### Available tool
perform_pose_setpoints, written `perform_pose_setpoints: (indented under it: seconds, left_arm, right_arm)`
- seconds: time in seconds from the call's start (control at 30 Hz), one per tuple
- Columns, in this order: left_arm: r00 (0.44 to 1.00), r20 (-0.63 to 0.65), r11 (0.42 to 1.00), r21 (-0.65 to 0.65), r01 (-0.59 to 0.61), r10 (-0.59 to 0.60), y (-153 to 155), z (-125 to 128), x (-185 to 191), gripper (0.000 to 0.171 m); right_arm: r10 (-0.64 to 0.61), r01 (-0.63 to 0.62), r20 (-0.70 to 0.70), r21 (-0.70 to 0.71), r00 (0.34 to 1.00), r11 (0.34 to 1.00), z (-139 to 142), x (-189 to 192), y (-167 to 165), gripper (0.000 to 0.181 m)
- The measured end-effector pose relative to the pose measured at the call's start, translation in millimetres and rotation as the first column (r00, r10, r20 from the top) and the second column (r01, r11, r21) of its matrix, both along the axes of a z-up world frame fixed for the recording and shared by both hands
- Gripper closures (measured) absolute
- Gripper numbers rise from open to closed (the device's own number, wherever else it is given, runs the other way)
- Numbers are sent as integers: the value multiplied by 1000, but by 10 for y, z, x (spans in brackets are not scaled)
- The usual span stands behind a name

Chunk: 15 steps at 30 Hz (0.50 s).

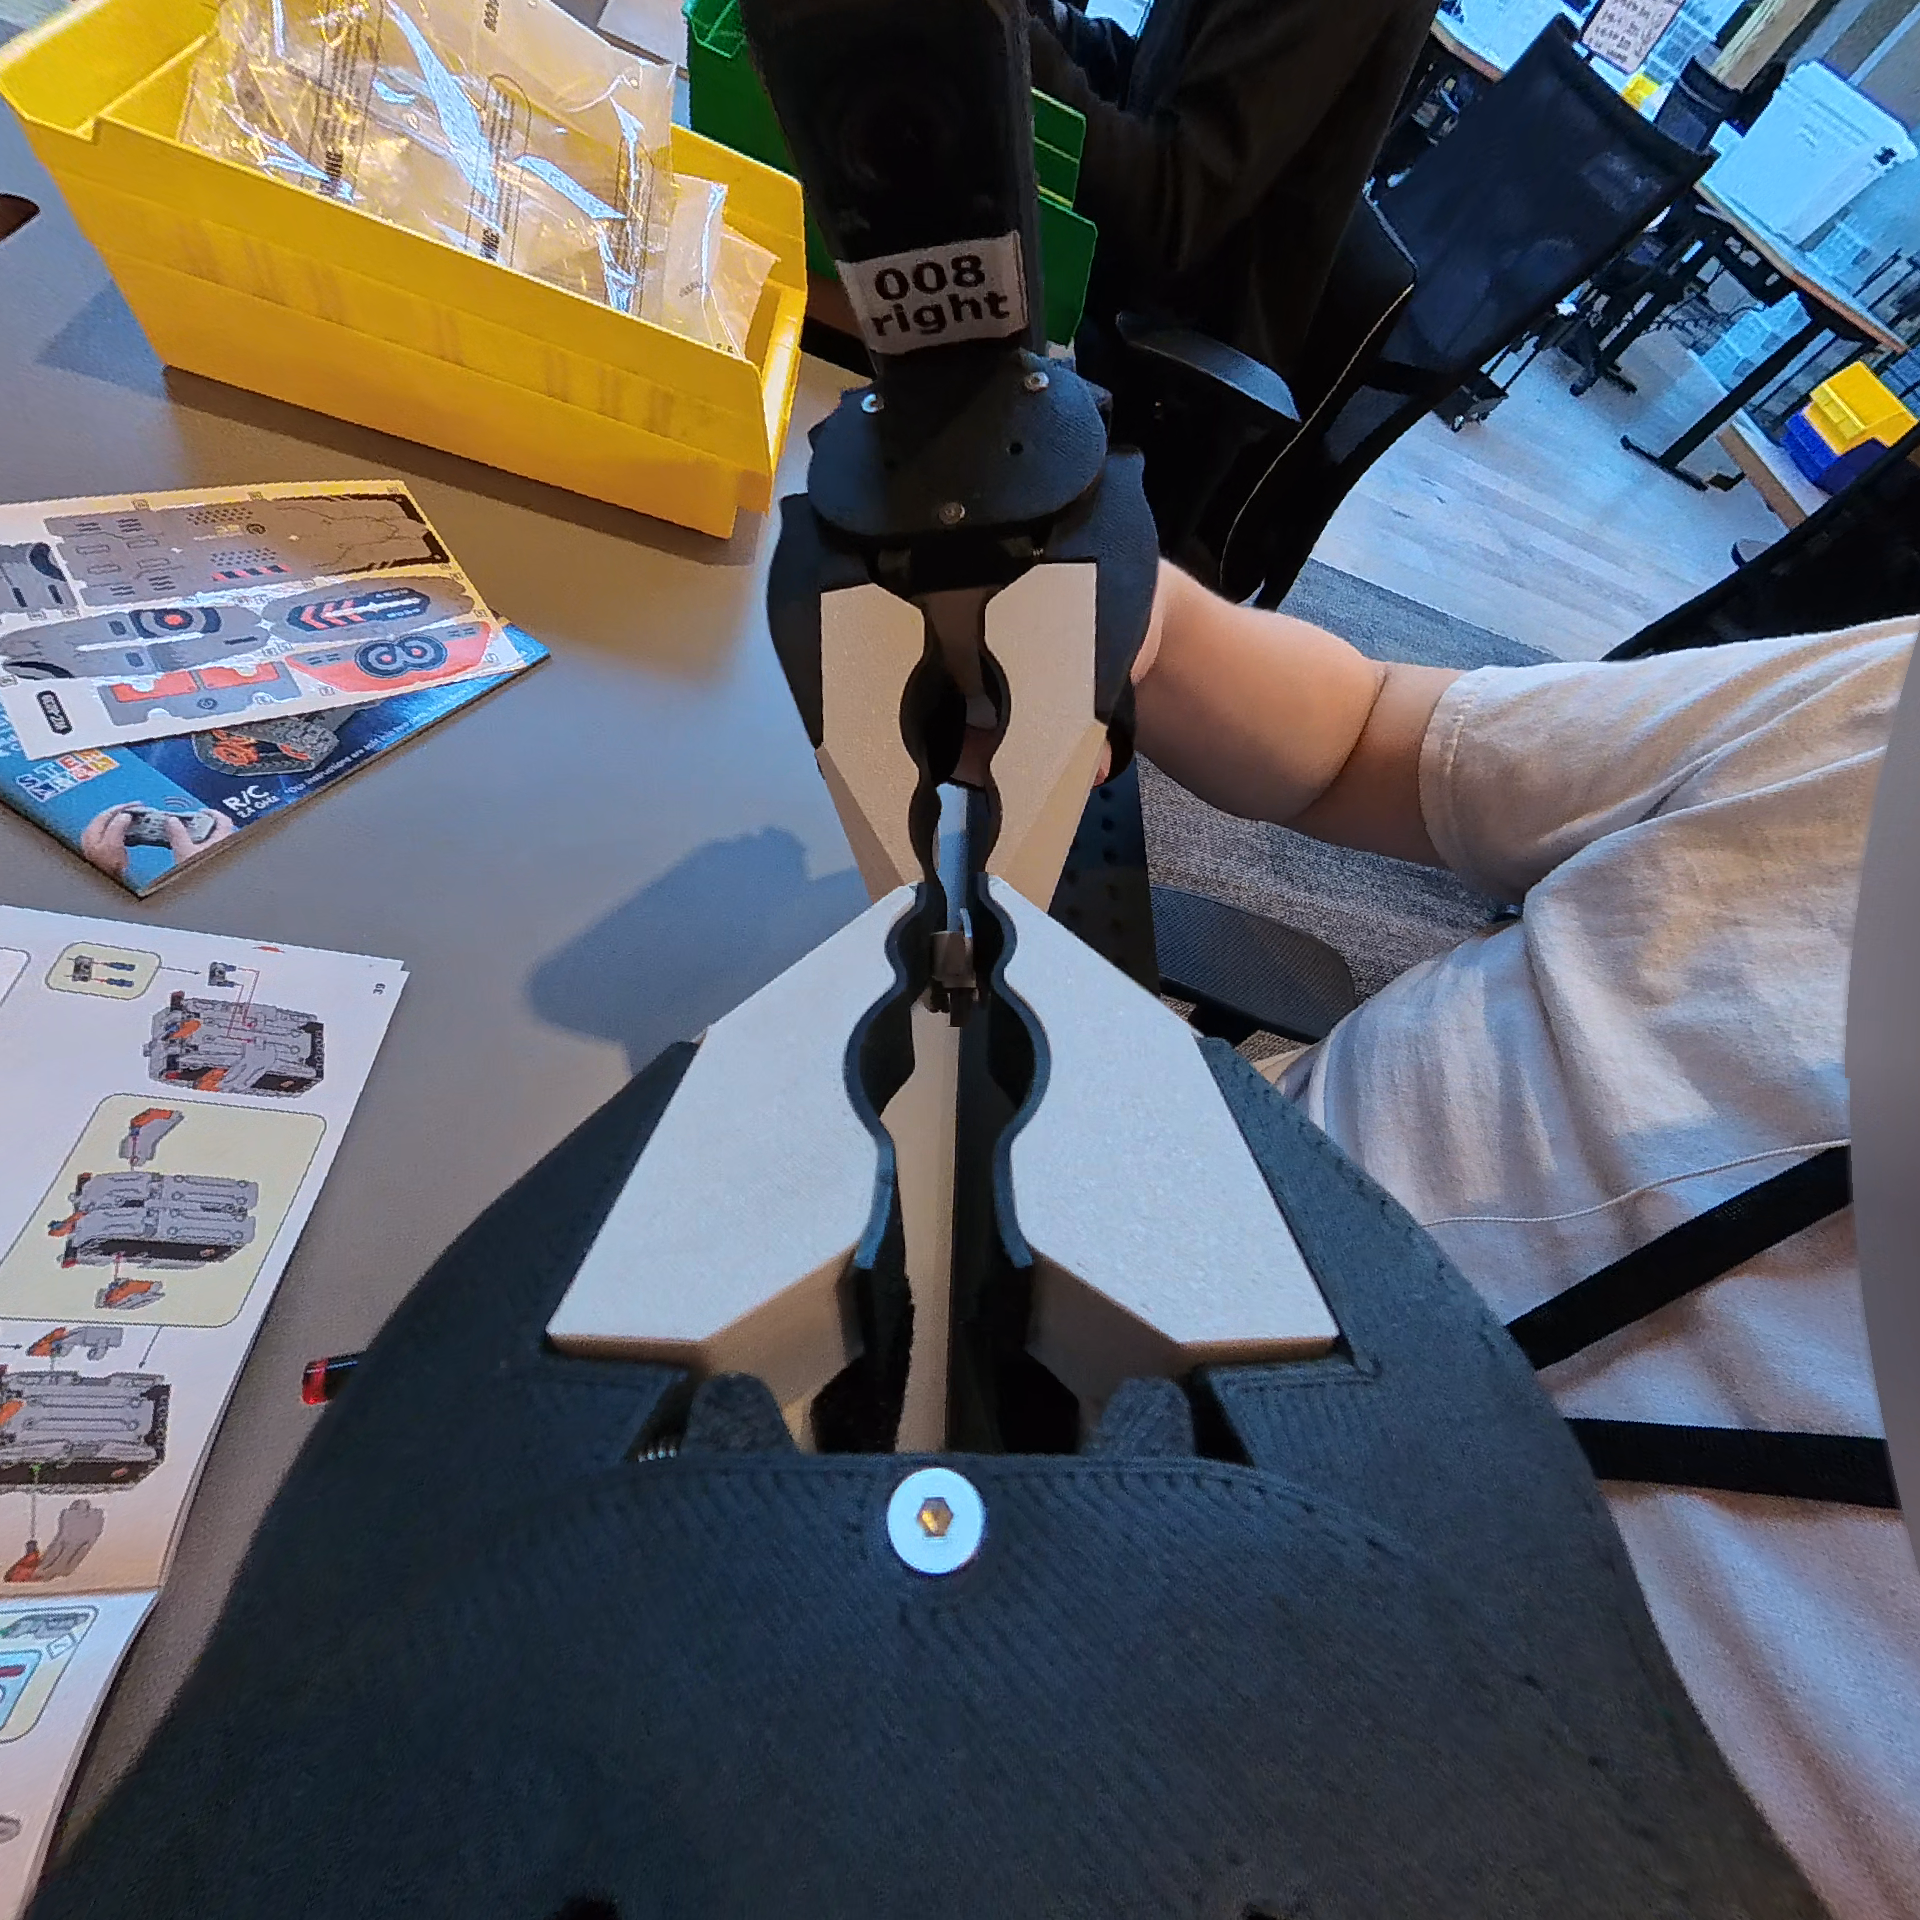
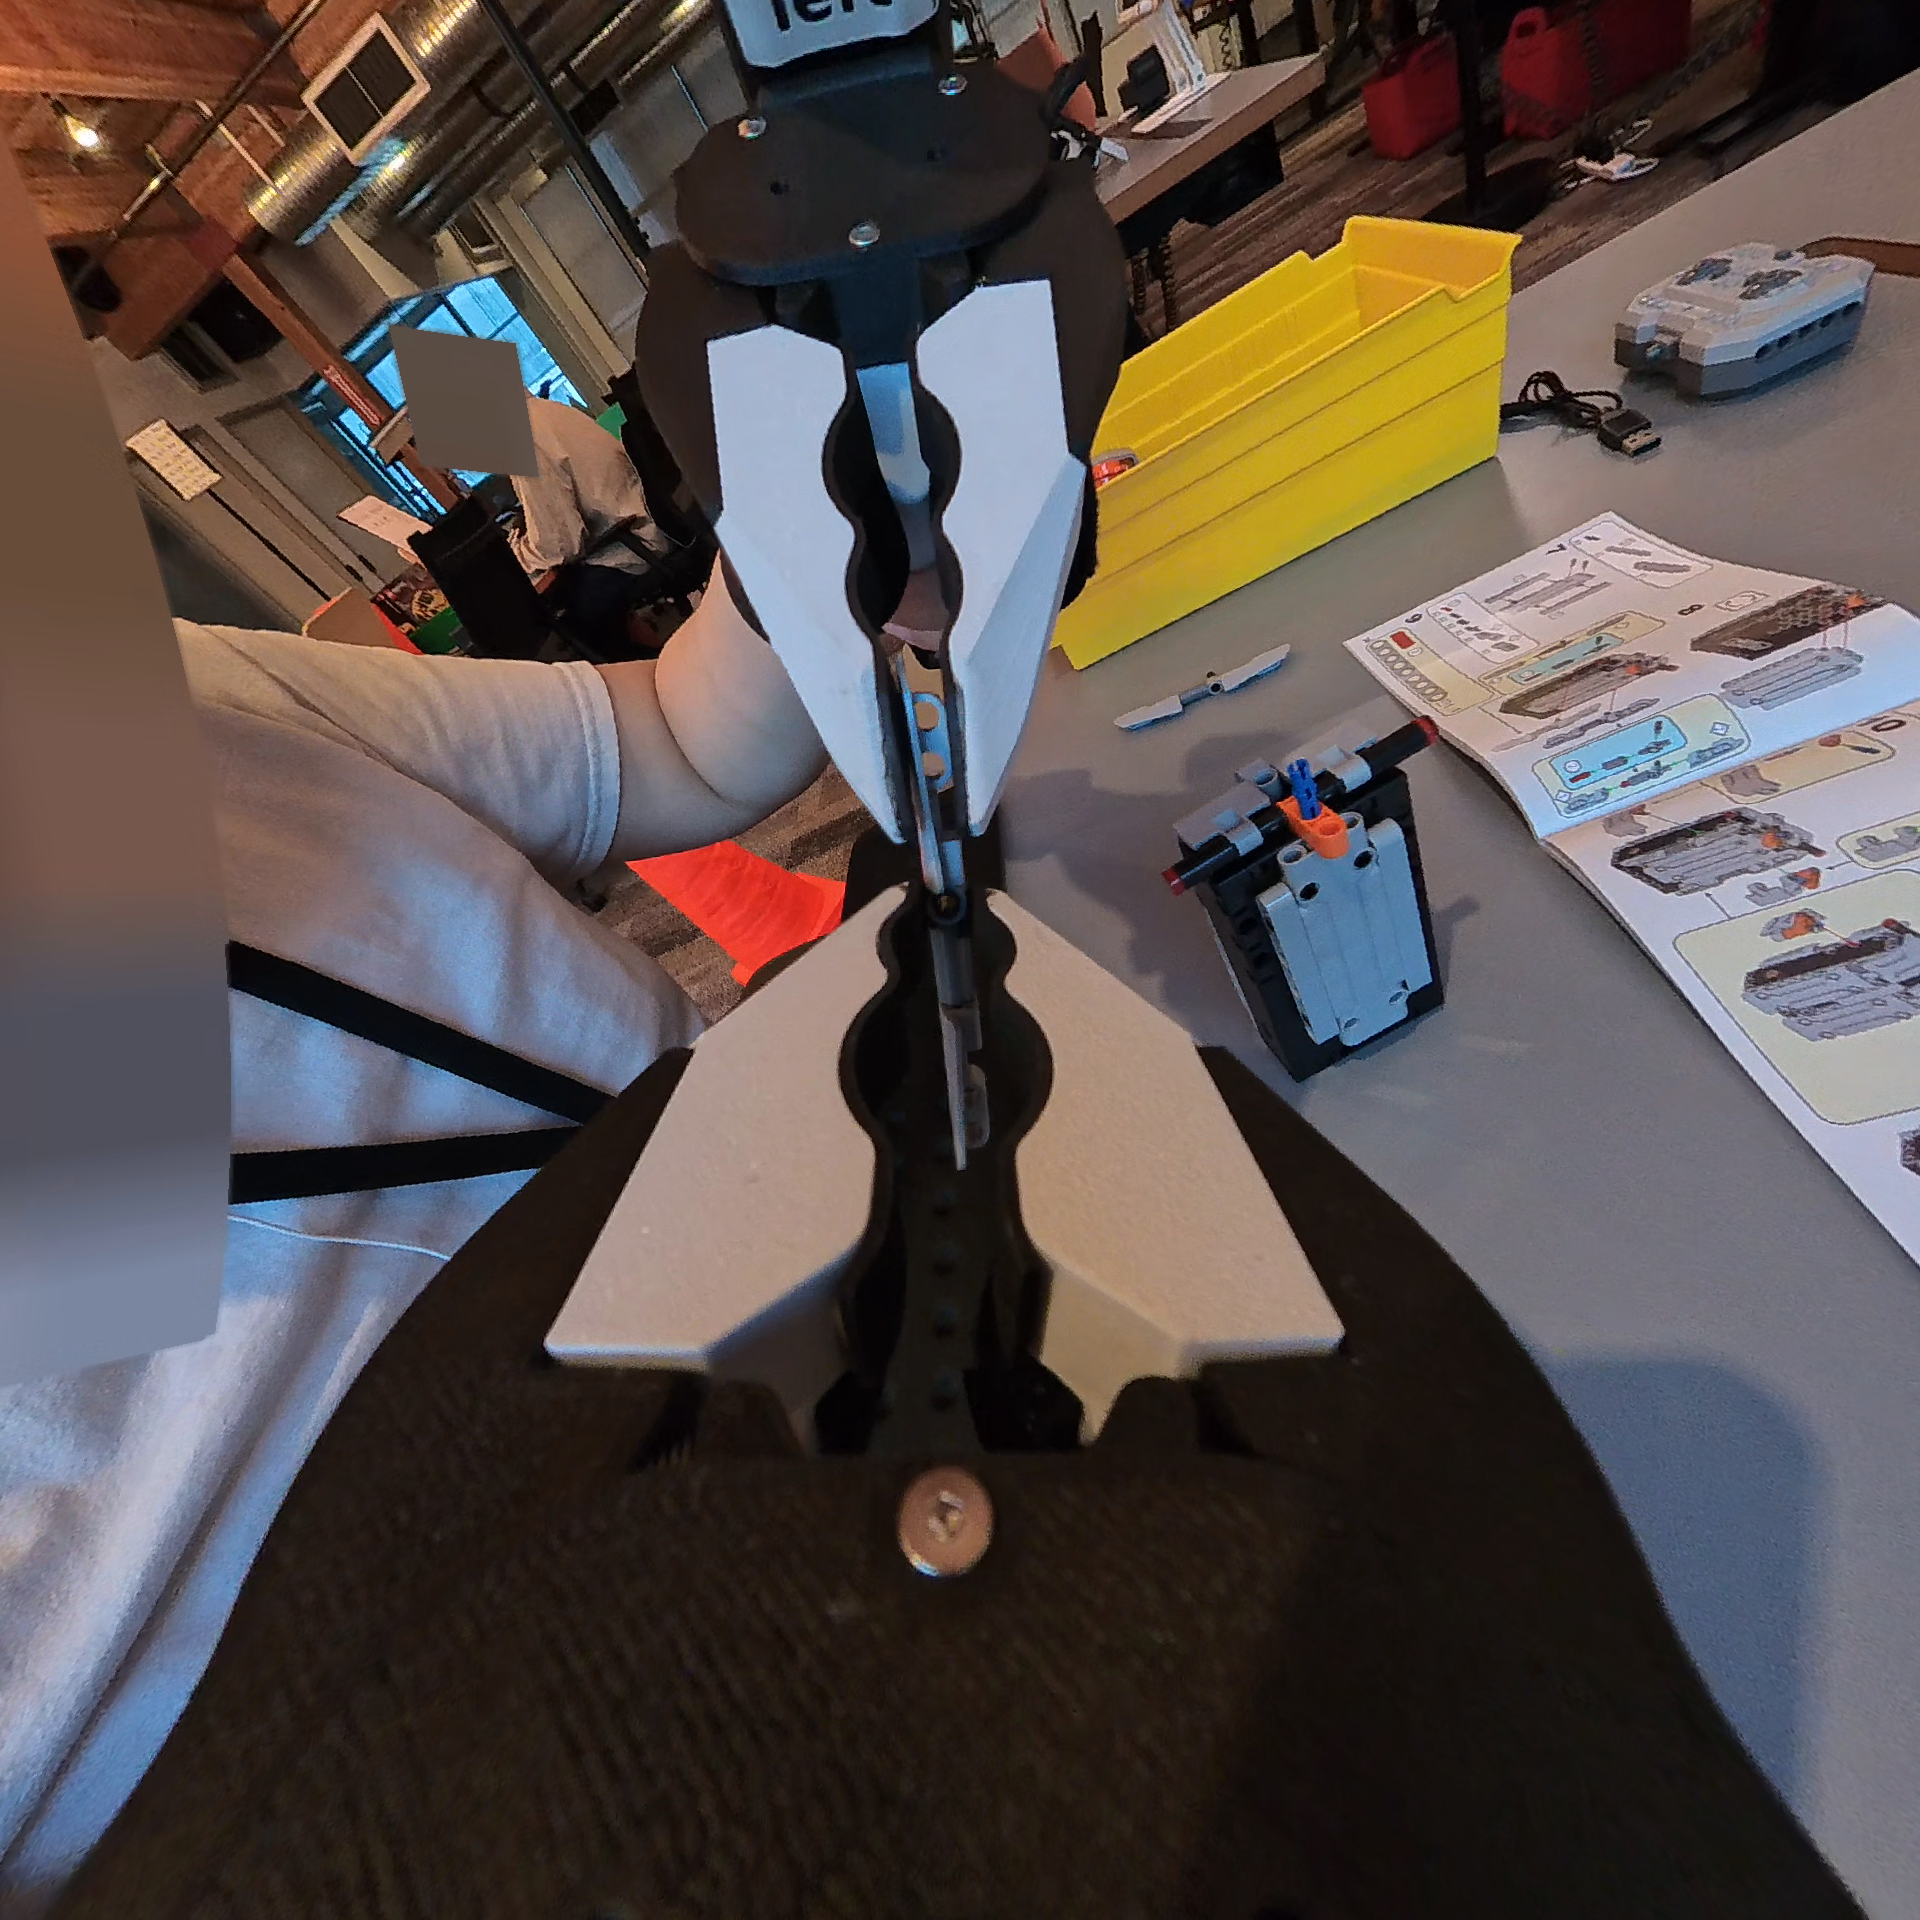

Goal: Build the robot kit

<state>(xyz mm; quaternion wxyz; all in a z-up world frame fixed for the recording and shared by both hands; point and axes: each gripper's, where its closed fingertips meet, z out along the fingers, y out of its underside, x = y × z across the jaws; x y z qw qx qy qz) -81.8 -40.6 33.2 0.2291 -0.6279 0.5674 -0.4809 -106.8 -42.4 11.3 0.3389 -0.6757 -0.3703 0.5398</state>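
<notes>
My two grippers meet tip to tip in the air over the table's near edge. My left gripper [image 1: 951, 909] is shut on a thin grey beam with holes [image 2: 928, 743], which is seen edge-on in its own view [image 1: 930, 1195]. My right gripper [image 2: 943, 909] is shut on a small grey piece [image 2: 956, 987] with a black pin at its front end. The pin end touches the tip of the beam. The right gripper [image 1: 956, 847] faces me in the left wrist view, and the left gripper [image 2: 928, 831] faces me in the right wrist view.
A partly built black and grey block model [image 2: 1320, 904] stands on the grey table [image 2: 1558, 1195]. Near it are an open instruction booklet [image 2: 1714, 790], a grey winged piece [image 2: 1205, 691], a yellow bin [image 2: 1299, 416], a grey hub [image 2: 1745, 312] and a cable [image 2: 1590, 416]. A sticker sheet [image 1: 239, 613] lies beside the bin. The grippers are tip to tip, or close to it.
</notes>
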Motion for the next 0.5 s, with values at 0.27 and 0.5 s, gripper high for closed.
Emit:
perform_pose_setpoints:
  seconds: [0.27, 0.5]
  left_arm:
    - [968, 186, 965, 173, -199, 166, 343, 187, -275, 116]
    - [900, 194, 859, 272, -433, 391, 735, -835, -939, 84]
  right_arm:
    - [-87, 91, -35, 152, 996, 984, -49, 166, 134, 177]
    - [-147, 206, -239, 244, 960, 948, -119, 492, 381, 176]
